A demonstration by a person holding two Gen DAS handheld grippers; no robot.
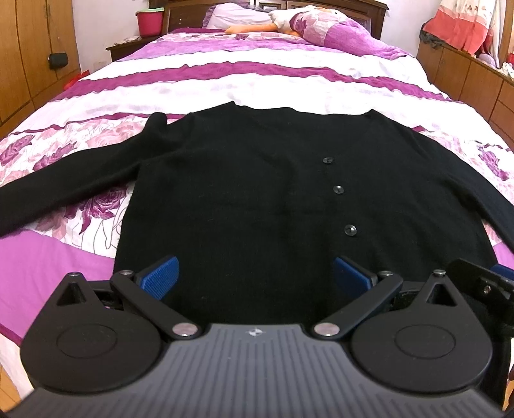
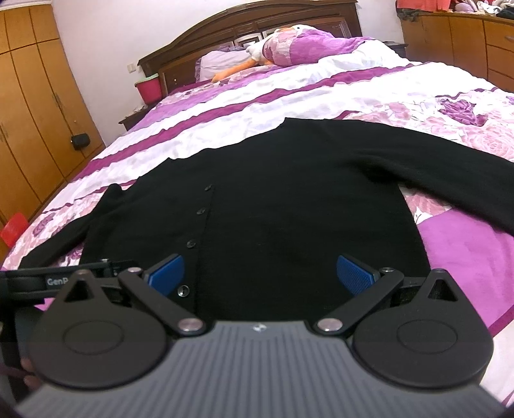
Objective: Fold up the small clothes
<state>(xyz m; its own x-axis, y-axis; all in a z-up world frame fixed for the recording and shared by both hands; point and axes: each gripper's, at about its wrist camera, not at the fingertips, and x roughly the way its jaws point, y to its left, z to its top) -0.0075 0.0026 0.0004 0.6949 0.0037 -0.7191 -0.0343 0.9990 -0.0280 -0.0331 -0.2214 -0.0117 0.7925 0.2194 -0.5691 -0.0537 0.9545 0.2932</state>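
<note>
Both wrist views sit low and close at the cardigan's (image 1: 244,193) hem, facing the headboard (image 2: 257,29). Left view looks from its left half, right view from its right; they share the buttons (image 1: 338,189).

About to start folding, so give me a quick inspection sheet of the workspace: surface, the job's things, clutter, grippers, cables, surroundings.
Surface: bed with purple and white floral cover.
Job's things: black cardigan lying flat and buttoned, sleeves spread out to both sides.
Clutter: plush toy and pillows at the headboard end, clear of the cardigan.
Grippers: left gripper and right gripper both open, near the cardigan's hem.
Cables: nothing seen.
Surroundings: wooden wardrobe, red bucket on a nightstand, wooden cabinets.
</note>
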